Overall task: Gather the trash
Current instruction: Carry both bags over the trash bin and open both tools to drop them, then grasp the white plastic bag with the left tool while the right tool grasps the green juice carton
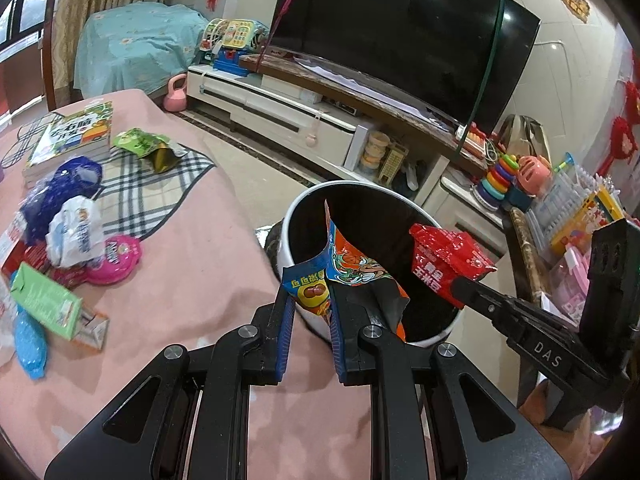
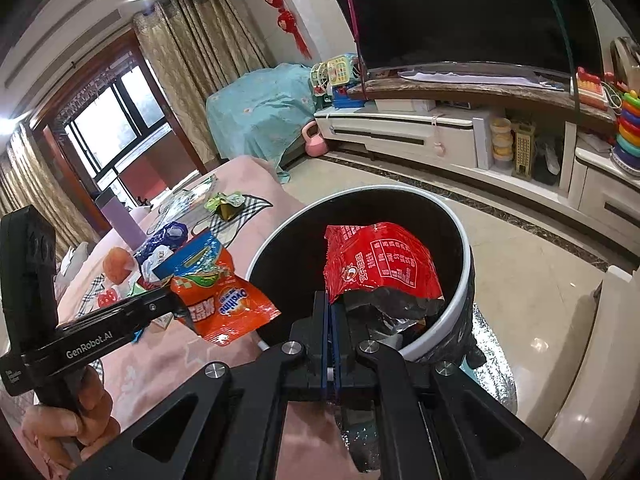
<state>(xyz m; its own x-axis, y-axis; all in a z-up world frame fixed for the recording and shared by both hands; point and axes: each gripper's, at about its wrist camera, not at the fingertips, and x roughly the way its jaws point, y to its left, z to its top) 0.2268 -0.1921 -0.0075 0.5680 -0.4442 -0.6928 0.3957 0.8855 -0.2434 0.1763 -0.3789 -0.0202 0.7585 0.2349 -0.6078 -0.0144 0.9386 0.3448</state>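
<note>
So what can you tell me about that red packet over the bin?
The red packet is a crinkled, glossy foil snack wrapper printed with white text and a small cartoon logo. Its torn end shows a silvery lining, and it looks empty. The right gripper, jaws shut, pinches its lower edge, holding it upright above the open mouth of the white-rimmed bin without touching it.

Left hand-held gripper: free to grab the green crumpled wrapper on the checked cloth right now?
Probably not. The left hand-held gripper is shut on an orange-and-blue snack bag over the white-rimmed bin. The green crumpled wrapper lies unobstructed across the pink-covered table; drop the bag first.
</note>
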